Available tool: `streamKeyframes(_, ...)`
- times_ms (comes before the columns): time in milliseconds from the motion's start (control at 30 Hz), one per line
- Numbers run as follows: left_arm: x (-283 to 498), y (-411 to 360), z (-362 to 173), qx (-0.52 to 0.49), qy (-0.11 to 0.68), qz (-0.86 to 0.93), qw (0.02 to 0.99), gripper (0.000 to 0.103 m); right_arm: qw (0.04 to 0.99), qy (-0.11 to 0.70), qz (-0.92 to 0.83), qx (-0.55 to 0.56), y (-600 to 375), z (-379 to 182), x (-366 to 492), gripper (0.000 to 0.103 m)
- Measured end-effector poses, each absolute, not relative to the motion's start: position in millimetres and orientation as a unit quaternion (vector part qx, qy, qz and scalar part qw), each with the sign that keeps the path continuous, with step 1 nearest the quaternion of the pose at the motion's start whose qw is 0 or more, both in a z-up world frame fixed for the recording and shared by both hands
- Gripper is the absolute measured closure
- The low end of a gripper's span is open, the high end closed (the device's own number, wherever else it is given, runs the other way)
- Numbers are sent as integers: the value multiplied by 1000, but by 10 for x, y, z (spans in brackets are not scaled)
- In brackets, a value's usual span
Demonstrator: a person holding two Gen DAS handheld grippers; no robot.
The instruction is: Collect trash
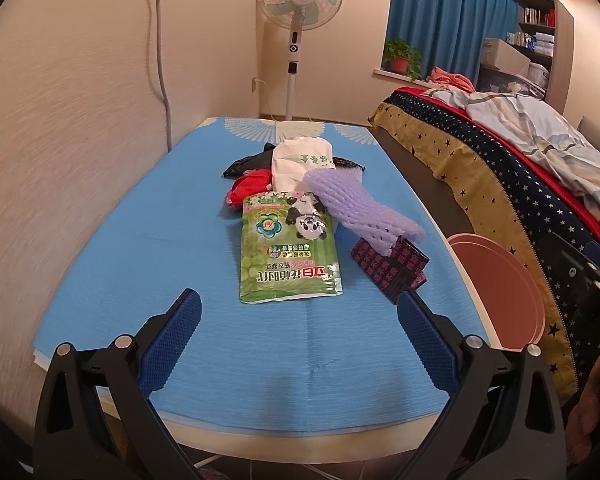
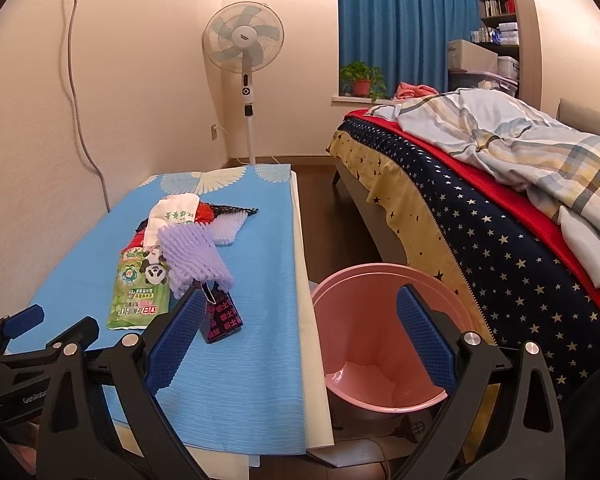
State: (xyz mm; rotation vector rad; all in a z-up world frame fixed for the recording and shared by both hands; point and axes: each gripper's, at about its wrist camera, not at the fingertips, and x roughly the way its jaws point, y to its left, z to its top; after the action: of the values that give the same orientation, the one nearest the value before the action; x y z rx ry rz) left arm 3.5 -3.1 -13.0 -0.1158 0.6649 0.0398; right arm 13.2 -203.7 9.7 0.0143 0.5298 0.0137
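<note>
A pile of trash lies on the blue-covered table (image 1: 180,240): a green panda pouch (image 1: 288,252), a purple foam net (image 1: 360,208), a dark box with pink print (image 1: 396,268), a white paper bag (image 1: 300,164), and red and black scraps (image 1: 248,188). My left gripper (image 1: 300,308) is open and empty, just in front of the pouch. My right gripper (image 2: 300,304) is open and empty, above the table's right edge and a pink bin (image 2: 380,340). The pouch (image 2: 140,296), net (image 2: 196,256) and box (image 2: 220,316) lie left of it.
The pink bin (image 1: 496,288) stands on the floor between the table and a bed (image 2: 500,200) with star sheets. A standing fan (image 2: 244,48), a wall cable (image 1: 160,60), blue curtains and a potted plant (image 2: 362,78) are behind.
</note>
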Motion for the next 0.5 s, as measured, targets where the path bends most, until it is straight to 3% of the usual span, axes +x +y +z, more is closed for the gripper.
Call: streamKeyframes(500,32,-41,-111,-57,324,17,944,8,965,262,14,4,-2013,98,115,9)
